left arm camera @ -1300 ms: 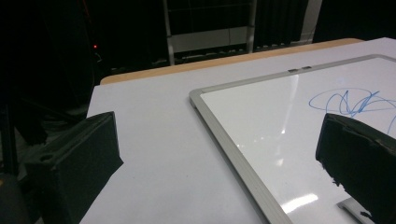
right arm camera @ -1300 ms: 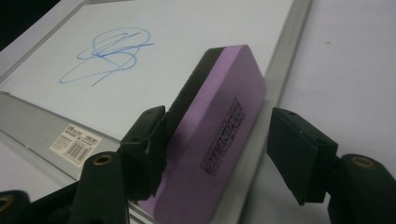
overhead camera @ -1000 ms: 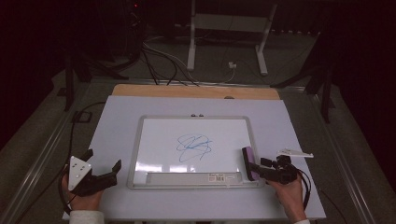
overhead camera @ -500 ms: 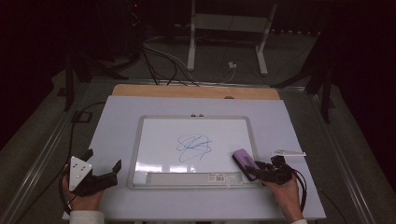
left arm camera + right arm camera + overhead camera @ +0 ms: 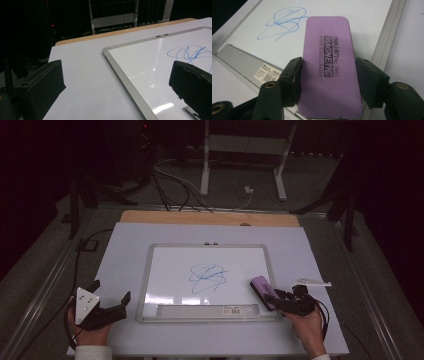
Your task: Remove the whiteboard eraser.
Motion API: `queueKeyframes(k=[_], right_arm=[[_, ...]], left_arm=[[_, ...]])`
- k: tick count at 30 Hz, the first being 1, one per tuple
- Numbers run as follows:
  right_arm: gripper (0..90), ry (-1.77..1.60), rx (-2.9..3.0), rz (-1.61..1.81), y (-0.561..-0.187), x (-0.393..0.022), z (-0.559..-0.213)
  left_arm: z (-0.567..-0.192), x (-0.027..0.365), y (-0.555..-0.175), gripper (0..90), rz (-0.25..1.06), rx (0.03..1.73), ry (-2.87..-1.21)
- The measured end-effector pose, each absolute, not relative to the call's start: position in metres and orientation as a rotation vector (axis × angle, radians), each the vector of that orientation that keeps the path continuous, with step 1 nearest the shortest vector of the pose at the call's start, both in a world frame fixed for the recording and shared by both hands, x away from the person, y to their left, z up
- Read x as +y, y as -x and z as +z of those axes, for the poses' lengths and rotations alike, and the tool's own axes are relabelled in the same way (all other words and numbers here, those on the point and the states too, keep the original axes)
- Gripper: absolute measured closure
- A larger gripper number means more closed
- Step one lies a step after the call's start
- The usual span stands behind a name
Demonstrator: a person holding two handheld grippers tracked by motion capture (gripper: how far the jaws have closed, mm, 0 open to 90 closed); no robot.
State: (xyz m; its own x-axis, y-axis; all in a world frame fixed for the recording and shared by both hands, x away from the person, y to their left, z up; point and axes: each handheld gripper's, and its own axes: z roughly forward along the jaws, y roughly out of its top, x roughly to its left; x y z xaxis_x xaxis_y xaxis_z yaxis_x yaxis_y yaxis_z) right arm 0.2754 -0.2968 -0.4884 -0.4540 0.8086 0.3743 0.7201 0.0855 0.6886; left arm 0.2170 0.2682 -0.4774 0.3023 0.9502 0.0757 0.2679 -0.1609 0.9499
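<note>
A whiteboard (image 5: pixel 165 270) with a blue scribble (image 5: pixel 207 277) lies on the white table. At its lower right corner my right gripper (image 5: pixel 272 299) is shut on a purple magnetic eraser (image 5: pixel 261 289). The jaws have just been closing with the eraser between them. In the right gripper view both pads (image 5: pixel 292 75) press the eraser's (image 5: pixel 328 50) long sides, and it points toward the scribble (image 5: pixel 284 21). My left gripper (image 5: pixel 111 291) rests left of the board, open with nothing in it. Its jaws frame the board's corner (image 5: pixel 107 50) in the left gripper view.
A grey marker tray (image 5: pixel 207 310) runs along the board's near edge. A white pen-like object (image 5: pixel 312 282) lies on the table right of the board. The wooden table edge (image 5: pixel 210 218) is at the back, with cables and stand legs on the floor beyond.
The eraser, on edge by the board's right frame a second ago, now lies flatter and a little further left over the board's corner. The left gripper has not moved.
</note>
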Motion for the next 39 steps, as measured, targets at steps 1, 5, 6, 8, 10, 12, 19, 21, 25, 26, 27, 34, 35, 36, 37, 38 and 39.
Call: queueKeyframes(k=[1, 5, 6, 8, 10, 12, 19, 21, 25, 26, 27, 34, 35, 36, 37, 38, 39], right_arm=[[41.1, -1.58, 2.234, 1.318, -0.275, -0.297, -0.488], [41.1, -1.561, 2.227, 1.313, -0.276, -0.296, -0.486], [41.1, -1.558, 2.223, 1.314, -0.276, -0.296, -0.485], [41.2, -1.551, 2.214, 1.322, -0.276, -0.296, -0.482], [41.2, -1.54, 2.201, 1.333, -0.277, -0.296, -0.479], [41.2, -1.539, 2.201, 1.333, -0.277, -0.296, -0.478], [41.2, -1.529, 2.184, 1.345, -0.281, -0.295, -0.473], [41.2, -1.526, 2.18, 1.346, -0.282, -0.294, -0.471], [41.2, -1.522, 2.171, 1.353, -0.284, -0.293, -0.468], [41.2, -1.52, 2.167, 1.357, -0.285, -0.292, -0.467], [41.2, -1.521, 2.165, 1.361, -0.286, -0.291, -0.466], [41.2, -1.494, 2.158, 1.368, -0.291, -0.283, -0.459], [41.2, -1.487, 2.161, 1.363, -0.292, -0.282, -0.458], [41.2, -1.481, 2.16, 1.364, -0.293, -0.28, -0.457], [41.2, -1.476, 2.16, 1.362, -0.294, -0.279, -0.457], [41.2, -1.476, 2.158, 1.36, -0.295, -0.277, -0.456], [41.2, -1.471, 2.16, 1.359, -0.297, -0.276, -0.456]], left_arm=[[-0.478, 0.268, -0.217, 0.6, 0.918, 1.13, -1.636], [-0.478, 0.268, -0.217, 0.6, 0.918, 1.13, -1.637], [-0.478, 0.268, -0.217, 0.6, 0.918, 1.129, -1.637], [-0.478, 0.268, -0.217, 0.7, 0.919, 1.129, -1.638], [-0.478, 0.268, -0.217, 0.6, 0.92, 1.129, -1.639], [-0.478, 0.268, -0.217, 0.6, 0.921, 1.129, -1.637], [-0.478, 0.269, -0.217, 0.6, 0.919, 1.133, -1.634], [-0.479, 0.268, -0.217, 0.6, 0.919, 1.131, -1.637], [-0.479, 0.267, -0.217, 0.6, 0.916, 1.133, -1.639], [-0.479, 0.267, -0.217, 0.6, 0.916, 1.133, -1.639], [-0.479, 0.267, -0.218, 0.7, 0.915, 1.134, -1.639], [-0.48, 0.268, -0.218, 0.6, 0.914, 1.135, -1.639], [-0.48, 0.268, -0.218, 0.6, 0.913, 1.137, -1.64], [-0.48, 0.268, -0.218, 0.6, 0.911, 1.138, -1.639], [-0.48, 0.268, -0.218, 0.6, 0.91, 1.139, -1.641], [-0.48, 0.268, -0.218, 0.7, 0.91, 1.138, -1.643], [-0.48, 0.268, -0.218, 0.7, 0.91, 1.139, -1.643]])
